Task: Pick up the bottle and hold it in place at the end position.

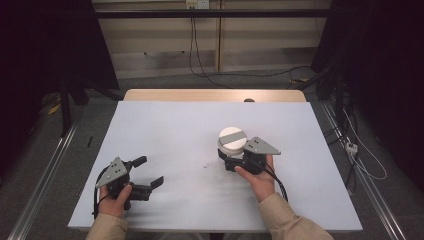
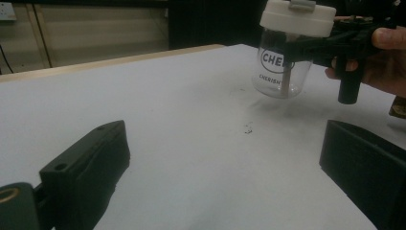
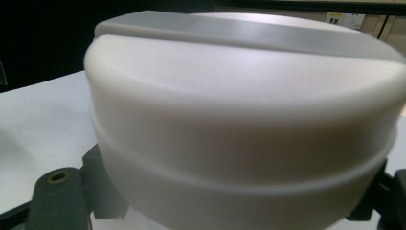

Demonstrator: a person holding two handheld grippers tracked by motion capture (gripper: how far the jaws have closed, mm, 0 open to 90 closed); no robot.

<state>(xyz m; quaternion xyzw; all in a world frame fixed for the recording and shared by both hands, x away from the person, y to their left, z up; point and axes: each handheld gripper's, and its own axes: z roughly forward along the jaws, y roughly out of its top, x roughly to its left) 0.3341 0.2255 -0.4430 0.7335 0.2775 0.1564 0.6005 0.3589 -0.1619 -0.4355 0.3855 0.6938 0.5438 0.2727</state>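
Jar right of left gripper

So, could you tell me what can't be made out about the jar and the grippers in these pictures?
- Jar, left gripper view: the right gripper crosses its printed label, so the wording is cut short.
- Jar's clear body, right gripper view: the white lid hides it.
- Right gripper's jaws, high view: tucked under the lid.
- Small dark speck on the table: too small to identify.

Clear glossy jar, matt white plastic lid
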